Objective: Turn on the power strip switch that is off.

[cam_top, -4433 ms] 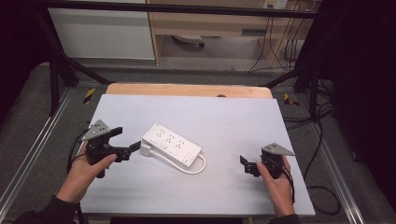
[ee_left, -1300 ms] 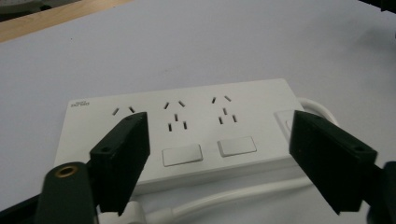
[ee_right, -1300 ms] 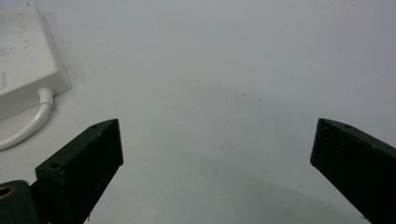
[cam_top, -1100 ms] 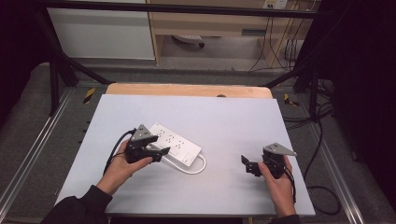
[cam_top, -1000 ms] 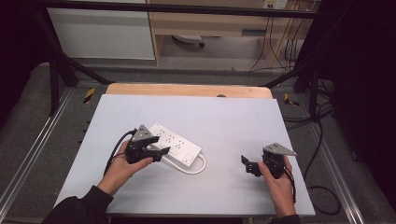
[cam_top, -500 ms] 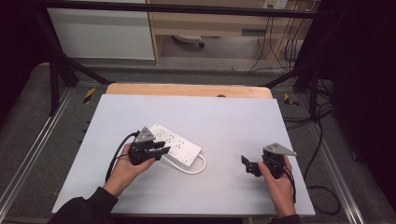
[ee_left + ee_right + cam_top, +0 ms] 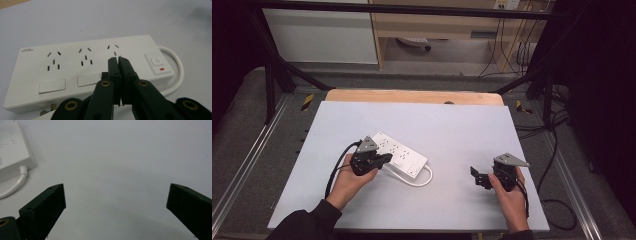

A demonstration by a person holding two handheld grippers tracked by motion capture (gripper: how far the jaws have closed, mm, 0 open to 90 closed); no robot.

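Observation:
A white power strip [image 7: 399, 154] lies at an angle on the pale table, left of centre, and its white cable [image 7: 424, 180] loops off its right end. My left gripper [image 7: 386, 158] hovers over the strip's near edge. In the left gripper view its jaws [image 7: 118, 60] have just been closing and now stand together with nothing between them. They are over the strip [image 7: 82, 67], between the third socket and the switch [image 7: 157, 62]. My right gripper [image 7: 475, 176] rests at the right, open and empty [image 7: 116, 192], with the strip's end [image 7: 12, 150] far off to its left.
The grey-white table top [image 7: 452, 125] has a wooden strip [image 7: 412, 96] along its far edge. Black frame legs and cables stand on the floor around it. Metal rails run along both sides.
The left hand came in from the table's left side to the power strip. Over the last second its jaws closed above the strip. The right hand stayed put.

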